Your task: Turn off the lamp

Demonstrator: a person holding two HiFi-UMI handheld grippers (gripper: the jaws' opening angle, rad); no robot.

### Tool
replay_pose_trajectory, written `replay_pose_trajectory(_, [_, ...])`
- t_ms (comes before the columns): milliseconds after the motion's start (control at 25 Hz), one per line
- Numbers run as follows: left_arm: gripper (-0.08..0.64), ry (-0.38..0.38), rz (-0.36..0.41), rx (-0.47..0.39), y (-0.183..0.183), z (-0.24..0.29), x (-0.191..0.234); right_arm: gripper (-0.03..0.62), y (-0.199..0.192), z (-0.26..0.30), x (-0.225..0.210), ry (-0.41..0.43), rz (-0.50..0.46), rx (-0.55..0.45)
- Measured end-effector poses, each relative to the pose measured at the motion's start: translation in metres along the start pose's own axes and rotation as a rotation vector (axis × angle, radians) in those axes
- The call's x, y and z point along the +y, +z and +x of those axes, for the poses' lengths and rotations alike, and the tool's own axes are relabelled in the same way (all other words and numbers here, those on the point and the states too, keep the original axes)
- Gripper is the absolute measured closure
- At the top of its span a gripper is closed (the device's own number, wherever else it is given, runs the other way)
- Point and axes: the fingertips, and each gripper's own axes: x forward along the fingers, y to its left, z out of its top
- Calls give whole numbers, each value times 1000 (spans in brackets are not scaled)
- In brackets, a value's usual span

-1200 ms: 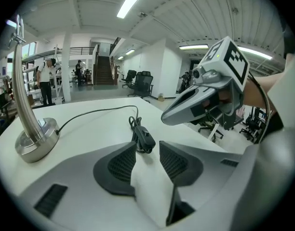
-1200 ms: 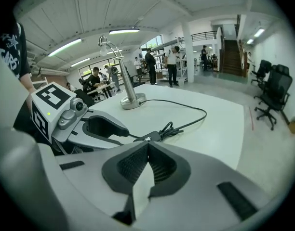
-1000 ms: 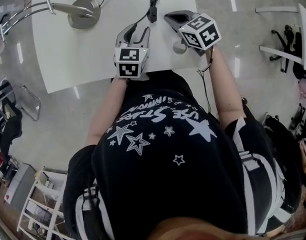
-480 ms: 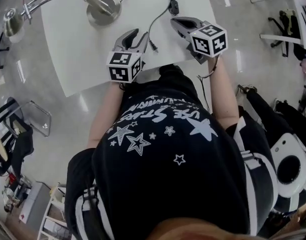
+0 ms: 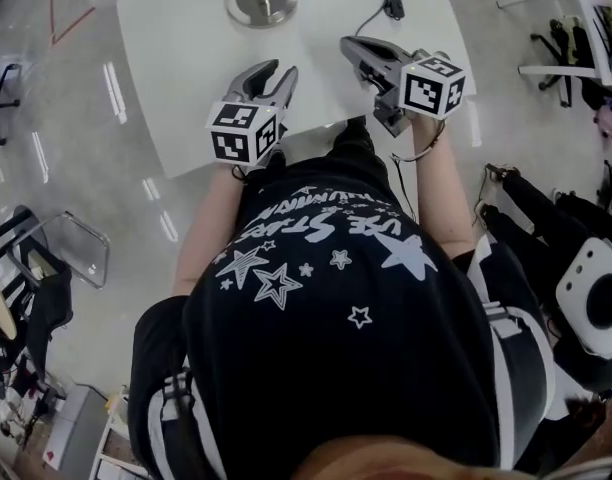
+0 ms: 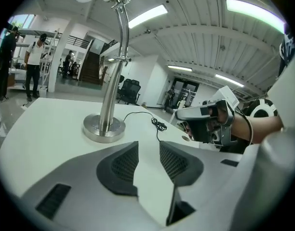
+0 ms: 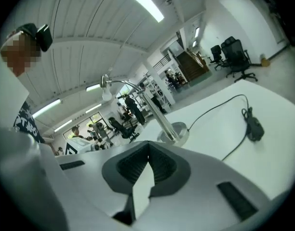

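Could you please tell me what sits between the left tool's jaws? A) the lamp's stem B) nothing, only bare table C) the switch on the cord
B: the left gripper view shows the left tool with its jaws apart and only bare table in the gap; the lamp and the cord switch stand farther off.

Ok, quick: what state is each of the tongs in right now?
Left tongs: open, nothing between them.
Right tongs: closed, tips together, holding nothing.
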Motion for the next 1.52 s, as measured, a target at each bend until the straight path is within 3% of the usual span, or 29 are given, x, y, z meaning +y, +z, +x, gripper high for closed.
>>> replay_pose_trajectory(320, [409, -99, 7, -9, -2, -47, 19, 588, -9, 11, 67, -32, 44, -146])
replay_pose_trajectory(560, [422, -175, -4, 16, -10, -49, 1, 588, -19, -14, 93, -26, 67, -209])
replay_pose_trajectory(720, [462, -190, -3, 24, -13, -48, -10, 588, -26, -31, 86, -109, 73, -250])
replay_pose_trajectory(880, [508, -196, 18, 37, -21, -47, -29, 588, -43, -53, 82, -148, 80, -288])
replay_pose_trajectory(1200, [538, -221, 76, 32, -35, -76, -79, 588, -82, -92, 114, -95, 118, -384])
replay_pose_trajectory(1520, [538, -263, 112, 2, -52, -121, -134, 588, -121, -133, 161, -140, 18, -381])
